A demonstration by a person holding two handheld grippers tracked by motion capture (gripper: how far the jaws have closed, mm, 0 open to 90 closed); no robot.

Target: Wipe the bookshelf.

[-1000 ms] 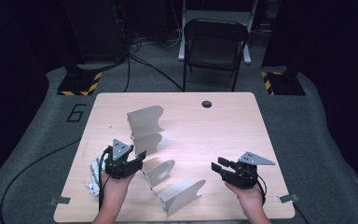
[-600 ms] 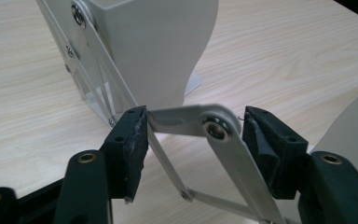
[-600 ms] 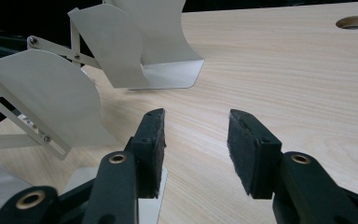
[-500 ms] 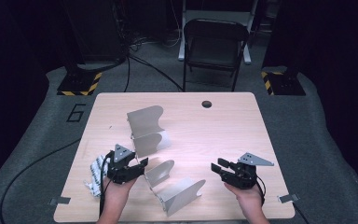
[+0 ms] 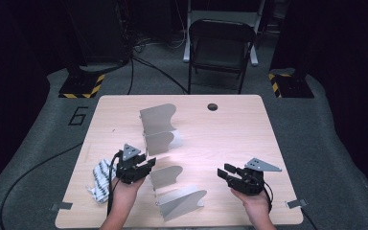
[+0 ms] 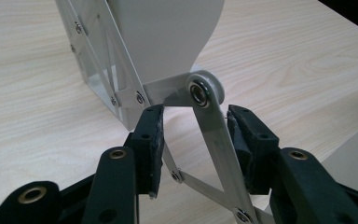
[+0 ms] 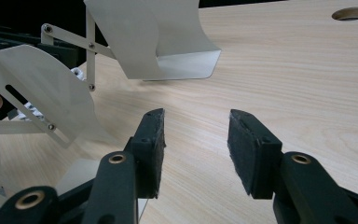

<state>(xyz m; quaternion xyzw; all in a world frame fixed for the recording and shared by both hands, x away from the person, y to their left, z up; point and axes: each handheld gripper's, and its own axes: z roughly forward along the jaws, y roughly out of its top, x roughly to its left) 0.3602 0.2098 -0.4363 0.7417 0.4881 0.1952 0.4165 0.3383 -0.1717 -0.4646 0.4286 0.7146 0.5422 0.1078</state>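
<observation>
One expanding grey metal file rack [image 5: 165, 160] with four curved dividers stands stretched across the middle of the wooden table [image 5: 230, 139], and one striped cloth [image 5: 100, 179] lies at its left. The left gripper [image 5: 146, 167], its jaws just closing, straddles the rack's scissor bar [image 6: 214, 140] without pressing it. The right gripper [image 5: 225, 173] hovers spread, empty.

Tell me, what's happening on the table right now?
Left gripper jaws just closing around expandable metal rack's bar, pads not pressing. Right gripper open, apart. Striped cloth lies aside.
</observation>
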